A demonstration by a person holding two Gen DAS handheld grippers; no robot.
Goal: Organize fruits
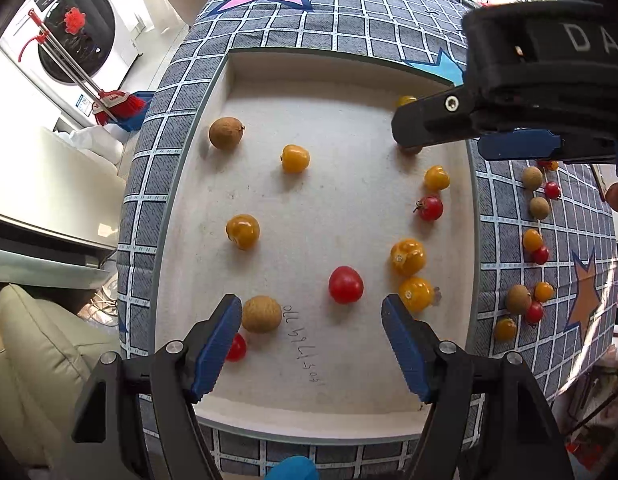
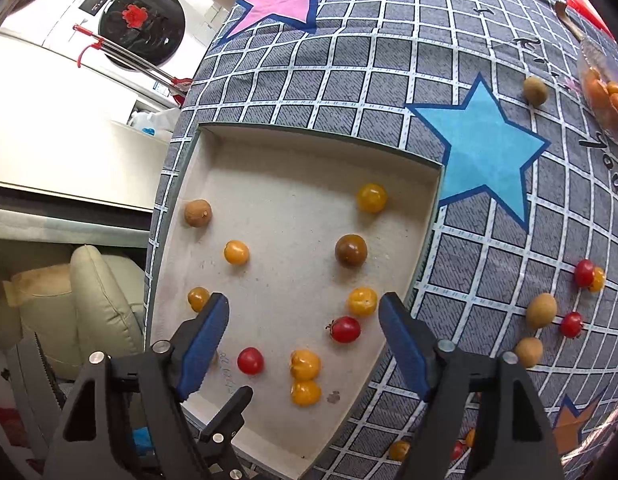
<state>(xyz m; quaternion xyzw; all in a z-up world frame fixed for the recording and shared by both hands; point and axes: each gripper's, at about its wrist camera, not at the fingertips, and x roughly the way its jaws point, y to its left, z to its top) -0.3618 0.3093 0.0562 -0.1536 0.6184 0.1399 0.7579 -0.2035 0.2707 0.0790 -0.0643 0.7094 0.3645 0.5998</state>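
Observation:
A shallow beige tray [image 1: 225,80] [image 2: 213,136] lies on the checked tablecloth and holds scattered fruit: yellow tomatoes [image 1: 295,158] [image 2: 371,197], red tomatoes [image 1: 345,284] [image 2: 345,329] and brown longans [image 1: 226,133] [image 2: 197,213]. My left gripper [image 1: 311,316] is open and empty over the tray's near edge, with a longan [image 1: 262,314] beside its left finger. My right gripper [image 2: 304,312] is open and empty above the tray's right part; it shows in the left wrist view [image 1: 413,128] over the tray's far right. A dark brown fruit [image 2: 351,251] lies ahead of it.
More loose tomatoes and longans [image 1: 532,178] [image 2: 541,310] lie on the cloth [image 2: 489,280] right of the tray. A clear bowl of orange fruit [image 2: 605,92] stands at far right. A washing machine, broom and sofa are beyond the table's left edge.

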